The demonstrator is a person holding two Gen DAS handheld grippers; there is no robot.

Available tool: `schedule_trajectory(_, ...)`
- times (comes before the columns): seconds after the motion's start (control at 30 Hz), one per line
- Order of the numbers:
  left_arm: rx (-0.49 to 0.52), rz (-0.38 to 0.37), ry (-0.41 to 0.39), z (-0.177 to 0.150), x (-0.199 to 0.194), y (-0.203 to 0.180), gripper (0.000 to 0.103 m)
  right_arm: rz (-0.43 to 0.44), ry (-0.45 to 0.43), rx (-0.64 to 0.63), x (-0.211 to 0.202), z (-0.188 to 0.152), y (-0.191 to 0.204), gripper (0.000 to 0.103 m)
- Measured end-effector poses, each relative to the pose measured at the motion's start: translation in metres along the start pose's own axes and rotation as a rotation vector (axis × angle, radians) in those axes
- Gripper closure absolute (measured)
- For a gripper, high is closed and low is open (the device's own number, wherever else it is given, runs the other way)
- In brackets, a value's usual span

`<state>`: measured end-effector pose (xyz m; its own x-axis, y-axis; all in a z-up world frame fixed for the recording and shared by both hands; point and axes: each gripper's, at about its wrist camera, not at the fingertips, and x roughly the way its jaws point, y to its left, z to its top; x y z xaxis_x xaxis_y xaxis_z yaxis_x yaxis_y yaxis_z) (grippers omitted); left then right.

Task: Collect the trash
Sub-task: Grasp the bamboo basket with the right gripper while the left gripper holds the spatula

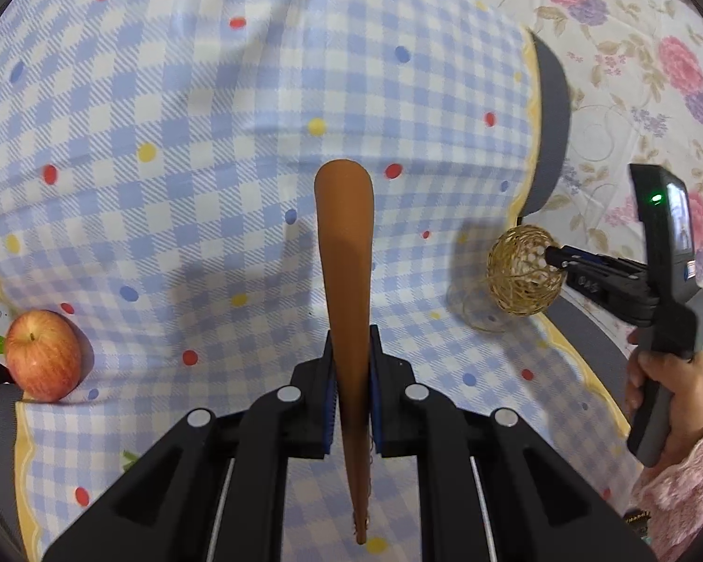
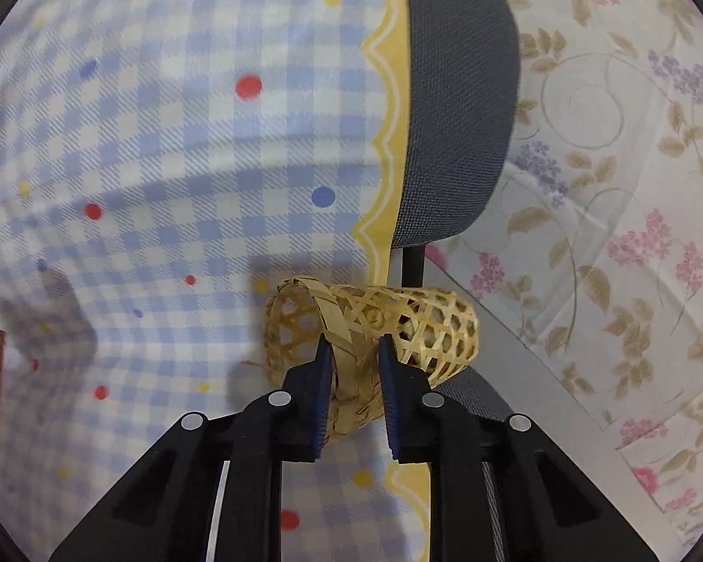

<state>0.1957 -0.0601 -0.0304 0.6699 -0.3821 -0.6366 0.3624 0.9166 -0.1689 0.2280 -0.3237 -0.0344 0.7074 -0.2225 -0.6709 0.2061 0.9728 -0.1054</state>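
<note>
Brown and smooth, a long tapered leather-like strip (image 1: 347,290) stands edge-on between the left tongs (image 1: 350,351), whose blue-padded fingers (image 1: 329,403) are pressed against both of its sides; it widens to a rounded tip above and ends in a narrow stitched tail below the pads. Only the left wrist view shows this strip in full; the right view catches just a brown corner at its left edge. The left view alone also shows a red-yellow apple (image 1: 42,355) lying at the cloth's left border, a clear glass (image 1: 480,311) under the woven thing, and the person's right hand (image 1: 665,384) in a fuzzy pink sleeve around the grey grip.

Pale split bamboo, woven in an open hexagon lattice, forms a small basket (image 2: 375,328). From the left view it reads as a round ball (image 1: 525,276) with the right tongs (image 1: 555,255) poking at its side, near the cloth's right edge. From the right view it is a tube lying on its side, and the right tongs (image 2: 351,351) sit narrowly parted around a flat bent band of it; whether the pads truly pinch it I cannot tell.

Underneath is a blue-and-white checked cloth (image 2: 164,140) with coloured dots and a yellow scalloped hem, over a grey mesh chair (image 2: 459,93). Beyond lies floral fabric (image 2: 632,187).
</note>
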Motion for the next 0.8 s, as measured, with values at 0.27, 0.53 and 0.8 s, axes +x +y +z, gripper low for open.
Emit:
schedule_trajectory(0.27, 0.030, -0.043, -0.056, -0.022, -0.057, -0.019, 0.094, 0.241, -0.024, 0.118, -0.105, -0.037, -0.010, 0.096)
schedule_trajectory(0.53, 0.078, -0.100, -0.074, -0.068, -0.111, -0.043, 0.094, 0.299, -0.047, 0.155, -0.176, -0.095, -0.007, 0.096)
schedule_trajectory(0.8, 0.146, -0.183, -0.072, -0.113, -0.138, -0.075, 0.094, 0.208, -0.066, 0.197, -0.230, -0.159, -0.032, 0.096)
